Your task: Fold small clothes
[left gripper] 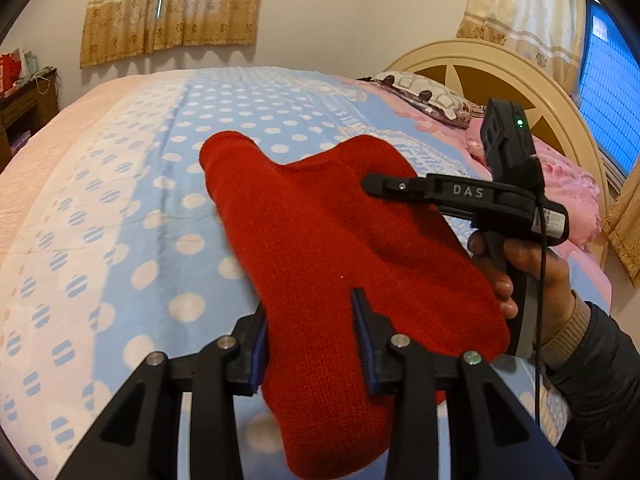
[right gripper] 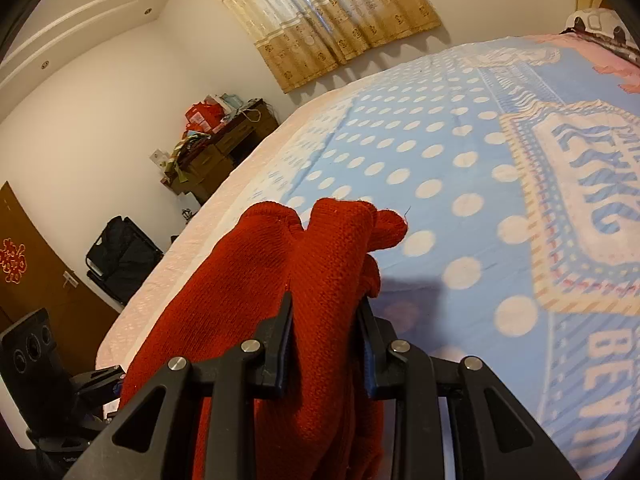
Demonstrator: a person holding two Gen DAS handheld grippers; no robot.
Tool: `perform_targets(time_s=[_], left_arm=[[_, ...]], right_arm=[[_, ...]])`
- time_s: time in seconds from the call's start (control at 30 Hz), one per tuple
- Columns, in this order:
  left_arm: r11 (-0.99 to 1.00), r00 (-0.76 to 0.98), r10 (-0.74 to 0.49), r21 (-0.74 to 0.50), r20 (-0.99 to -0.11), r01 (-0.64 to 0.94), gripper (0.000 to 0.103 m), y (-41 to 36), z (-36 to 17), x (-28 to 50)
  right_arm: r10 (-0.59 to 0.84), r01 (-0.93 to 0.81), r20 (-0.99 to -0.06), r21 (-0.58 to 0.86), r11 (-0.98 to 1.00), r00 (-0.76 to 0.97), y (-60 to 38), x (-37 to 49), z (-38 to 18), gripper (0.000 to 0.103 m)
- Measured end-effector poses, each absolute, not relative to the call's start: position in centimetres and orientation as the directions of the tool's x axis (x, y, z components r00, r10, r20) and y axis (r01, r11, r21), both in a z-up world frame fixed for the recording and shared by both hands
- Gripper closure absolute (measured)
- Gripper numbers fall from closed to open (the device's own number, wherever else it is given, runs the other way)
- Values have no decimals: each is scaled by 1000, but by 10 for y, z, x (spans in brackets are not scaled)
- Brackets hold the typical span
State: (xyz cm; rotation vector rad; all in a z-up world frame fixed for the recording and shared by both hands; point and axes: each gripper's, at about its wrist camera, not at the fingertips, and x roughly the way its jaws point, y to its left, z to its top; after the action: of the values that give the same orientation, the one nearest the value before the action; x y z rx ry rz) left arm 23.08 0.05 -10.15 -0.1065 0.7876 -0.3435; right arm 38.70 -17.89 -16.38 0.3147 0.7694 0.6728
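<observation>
A red knit garment hangs stretched between both grippers, lifted off the blue polka-dot bed sheet. At the bottom of the left wrist view, my left gripper is shut on one bunched end of it. A hand holds my right gripper at the right, and its upper finger lies on the cloth's far edge. In the right wrist view my right gripper is shut on a thick fold of the red garment. Loose folds stick out past the fingertips. The left gripper's camera body shows at lower left.
The bed fills both views, with a cream headboard, a patterned pillow and a pink blanket at its head. Beyond the foot stand a cluttered dark dresser, a black bag and a brown door.
</observation>
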Motion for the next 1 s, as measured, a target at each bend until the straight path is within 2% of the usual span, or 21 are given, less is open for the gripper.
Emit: perform_targets(time_s=[0.47, 1.0], left_arm=[[954, 697, -298, -222, -653, 199, 66, 40, -95, 193], [974, 747, -192, -218, -637, 64, 66, 101, -96, 166]], right_arm=[[713, -510, -529, 499, 700, 461, -119, 361, -155, 75], [770, -597, -533, 507, 622, 350, -14, 352, -152, 75]])
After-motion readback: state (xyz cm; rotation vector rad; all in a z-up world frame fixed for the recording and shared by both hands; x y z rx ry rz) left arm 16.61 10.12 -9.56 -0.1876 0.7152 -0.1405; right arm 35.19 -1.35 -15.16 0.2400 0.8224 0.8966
